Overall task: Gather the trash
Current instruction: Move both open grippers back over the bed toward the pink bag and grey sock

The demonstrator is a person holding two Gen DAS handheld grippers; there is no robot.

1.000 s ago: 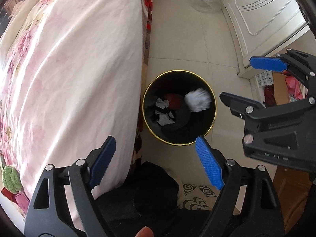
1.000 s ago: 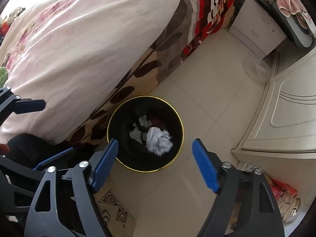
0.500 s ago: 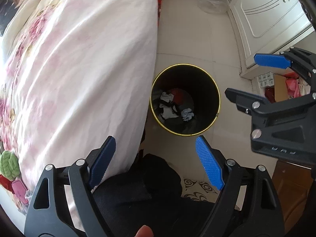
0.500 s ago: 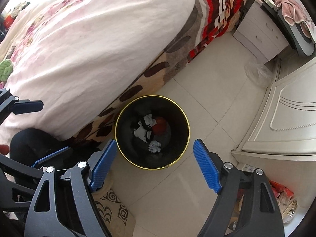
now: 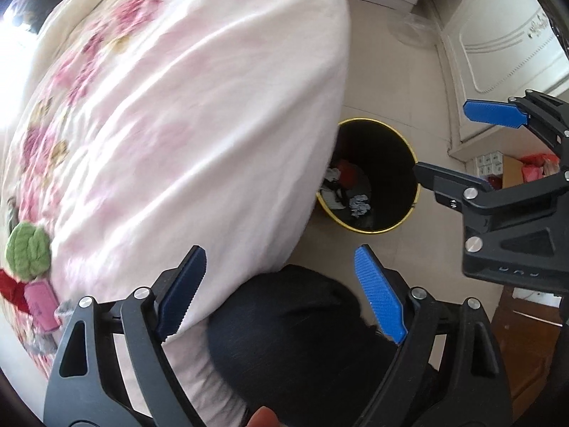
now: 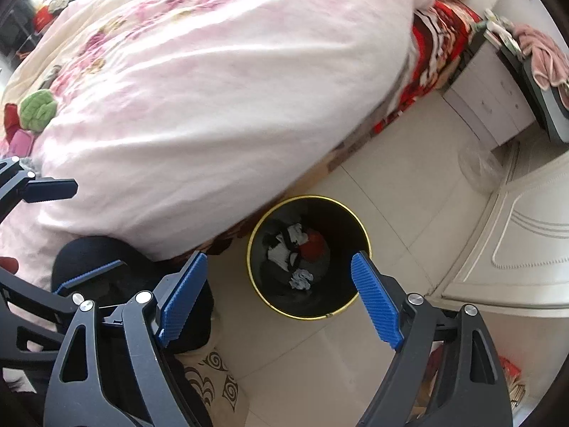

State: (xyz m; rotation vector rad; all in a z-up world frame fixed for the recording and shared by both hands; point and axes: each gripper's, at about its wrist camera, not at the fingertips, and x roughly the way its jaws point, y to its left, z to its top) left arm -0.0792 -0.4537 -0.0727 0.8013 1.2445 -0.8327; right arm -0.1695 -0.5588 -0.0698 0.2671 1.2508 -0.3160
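A black trash bin with a yellow rim stands on the floor beside the bed; it also shows in the left wrist view. A crumpled white paper ball lies at its bottom among other white, black and red trash; the ball also shows in the left wrist view. My right gripper is open and empty, high above the bin. My left gripper is open and empty over the bed edge and my dark knee. The right gripper also appears in the left wrist view.
A bed with a pink floral quilt fills the left side. A green knitted thing and a pink item lie on it. A white cabinet, a nightstand and a clear plastic bag border the tiled floor.
The white paper ball has dropped from the bin's mouth to its bottom. Both grippers have risen and pulled back towards the bed, so the bin looks smaller.
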